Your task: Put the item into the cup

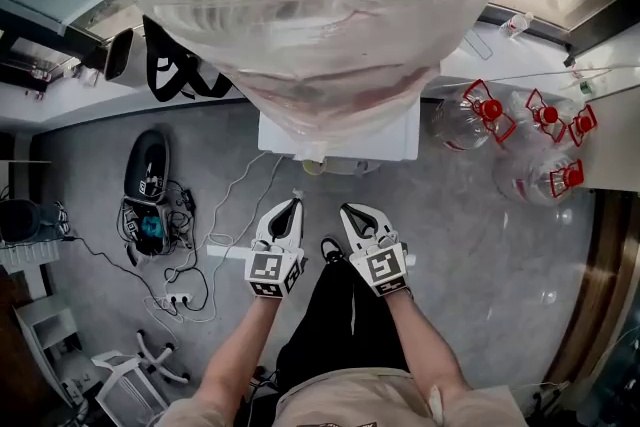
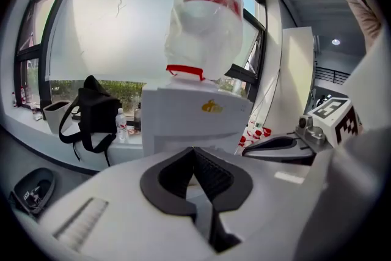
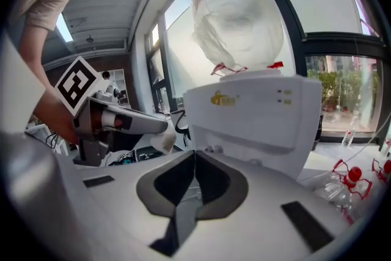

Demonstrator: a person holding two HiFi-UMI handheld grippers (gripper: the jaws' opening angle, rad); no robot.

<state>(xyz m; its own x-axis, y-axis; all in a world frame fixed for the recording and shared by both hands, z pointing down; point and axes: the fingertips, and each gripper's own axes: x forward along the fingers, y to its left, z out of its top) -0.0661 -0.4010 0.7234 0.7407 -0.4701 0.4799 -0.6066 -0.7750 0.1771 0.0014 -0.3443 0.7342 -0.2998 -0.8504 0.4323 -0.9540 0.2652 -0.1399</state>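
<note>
Facing the gold-logoed water dispenser [image 2: 183,122], left claw [image 2: 194,150] and right claw [image 3: 194,154] sit closed

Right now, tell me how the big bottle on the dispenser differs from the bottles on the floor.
The mounted bottle sits atop the dispenser; the floor bottles rest on the floor to its right. The mounted bottle is turned neck down into the machine; the floor bottles' red caps are out in the open. The mounted bottle is single; the floor bottles form a cluster. All are clear plastic with red fittings.
</note>
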